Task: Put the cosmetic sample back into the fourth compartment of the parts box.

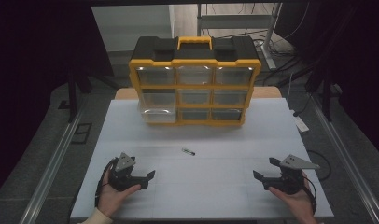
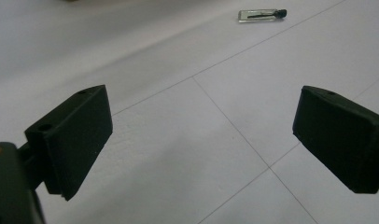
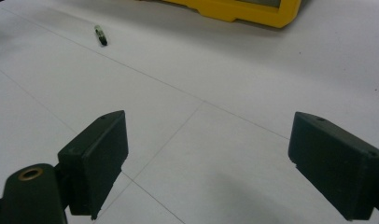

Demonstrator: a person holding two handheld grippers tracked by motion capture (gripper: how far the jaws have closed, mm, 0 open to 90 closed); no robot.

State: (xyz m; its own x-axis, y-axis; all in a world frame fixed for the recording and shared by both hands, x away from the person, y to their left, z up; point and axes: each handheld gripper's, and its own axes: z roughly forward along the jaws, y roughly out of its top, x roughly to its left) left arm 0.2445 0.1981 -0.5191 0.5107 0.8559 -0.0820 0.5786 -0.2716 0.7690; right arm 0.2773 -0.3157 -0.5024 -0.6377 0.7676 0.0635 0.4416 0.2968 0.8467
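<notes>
Currently both grippers, left (image 1: 147, 179) and right (image 1: 264, 178), are being held spread, empty; small vial (image 1: 188, 151) is lying mid-table between them, before the yellow organizer (image 1: 195, 86). Reach-in likely needed next.

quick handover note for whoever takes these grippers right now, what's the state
Left gripper: open, nothing between its jaws, low over the near left of the white table.
Right gripper: open, nothing between its jaws, low over the near right of the table.
Small clear vial with a dark cap: lying on its side mid-table, between the two grippers and farther out, touched by neither.
Yellow drawer organizer: upright at the far edge; its bottom-left drawer seems pulled out a little, the others look shut.
Done: nothing picked up so far, by the look of it.
Left: probably grasp the vial and take it to the pulled-out drawer.
</notes>
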